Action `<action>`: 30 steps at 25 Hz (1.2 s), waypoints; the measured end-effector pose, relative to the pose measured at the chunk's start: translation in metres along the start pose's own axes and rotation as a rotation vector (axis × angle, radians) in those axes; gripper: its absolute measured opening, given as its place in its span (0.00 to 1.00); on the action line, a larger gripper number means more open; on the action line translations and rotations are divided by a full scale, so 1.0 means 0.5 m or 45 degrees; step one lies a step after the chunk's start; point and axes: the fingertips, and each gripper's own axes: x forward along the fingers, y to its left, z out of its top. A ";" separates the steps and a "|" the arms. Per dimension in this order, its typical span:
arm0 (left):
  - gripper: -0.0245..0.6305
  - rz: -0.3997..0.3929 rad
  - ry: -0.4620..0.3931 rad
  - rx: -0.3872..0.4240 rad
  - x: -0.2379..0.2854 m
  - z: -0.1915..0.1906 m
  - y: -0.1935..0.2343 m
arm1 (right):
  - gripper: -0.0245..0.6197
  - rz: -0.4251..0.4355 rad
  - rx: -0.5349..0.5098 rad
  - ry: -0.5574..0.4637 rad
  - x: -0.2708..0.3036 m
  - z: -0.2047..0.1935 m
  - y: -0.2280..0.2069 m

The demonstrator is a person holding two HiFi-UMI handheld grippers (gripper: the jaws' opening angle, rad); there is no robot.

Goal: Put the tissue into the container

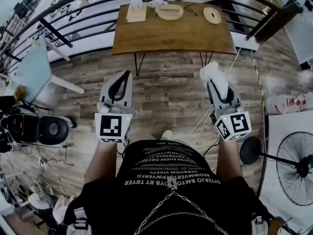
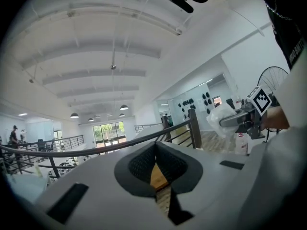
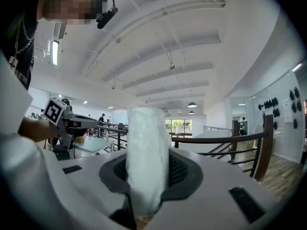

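In the head view I stand on a wood floor, a step back from the wooden table (image 1: pixel 171 35). My right gripper (image 1: pixel 218 83) is shut on a white tissue pack in clear plastic (image 1: pixel 213 74), held up at chest height. In the right gripper view the tissue pack (image 3: pixel 146 152) stands upright between the dark pads. My left gripper (image 1: pixel 126 77) is held level beside it, shut with nothing in it. An oval beige container (image 1: pixel 169 11) lies on the table's far side, with a round lid (image 1: pixel 212 15) to its right.
A white box (image 1: pixel 136 11) sits on the table's far left. A black railing (image 1: pixel 63 13) curves behind the table. A pale table (image 1: pixel 29 70) and black gear (image 1: pixel 49 130) are on the left. A floor fan (image 1: pixel 298 168) and cables (image 1: pixel 203 124) are on the right.
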 end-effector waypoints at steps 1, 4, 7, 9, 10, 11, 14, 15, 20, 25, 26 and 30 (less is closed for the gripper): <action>0.07 0.009 0.010 0.006 0.004 -0.003 0.004 | 0.22 0.008 0.006 0.000 0.006 -0.002 -0.001; 0.07 0.017 0.035 0.024 0.016 -0.010 0.001 | 0.22 0.026 0.012 0.015 0.014 -0.011 -0.009; 0.07 0.007 0.034 0.024 0.032 -0.012 -0.002 | 0.22 0.021 0.022 0.019 0.026 -0.016 -0.022; 0.07 0.003 0.037 0.029 0.043 -0.015 0.006 | 0.22 0.020 0.032 0.016 0.041 -0.019 -0.024; 0.07 -0.001 0.040 0.033 0.049 -0.019 0.010 | 0.22 0.021 0.032 0.019 0.049 -0.020 -0.024; 0.07 -0.006 0.043 0.036 0.056 -0.022 0.014 | 0.22 0.021 0.029 0.023 0.058 -0.021 -0.024; 0.07 -0.023 0.045 0.037 0.084 -0.031 0.029 | 0.22 0.015 0.025 0.031 0.086 -0.020 -0.032; 0.07 -0.027 0.047 0.035 0.095 -0.033 0.033 | 0.22 0.016 0.024 0.035 0.096 -0.020 -0.035; 0.07 -0.063 0.051 0.018 0.176 -0.037 0.061 | 0.22 0.016 0.000 0.067 0.166 -0.012 -0.063; 0.07 -0.087 0.051 0.009 0.255 -0.054 0.114 | 0.22 0.004 -0.014 0.077 0.255 -0.005 -0.084; 0.07 -0.092 0.050 0.008 0.271 -0.057 0.127 | 0.22 0.007 -0.018 0.079 0.275 -0.004 -0.084; 0.07 -0.108 0.038 -0.002 0.333 -0.058 0.174 | 0.22 0.010 -0.021 0.090 0.349 0.004 -0.092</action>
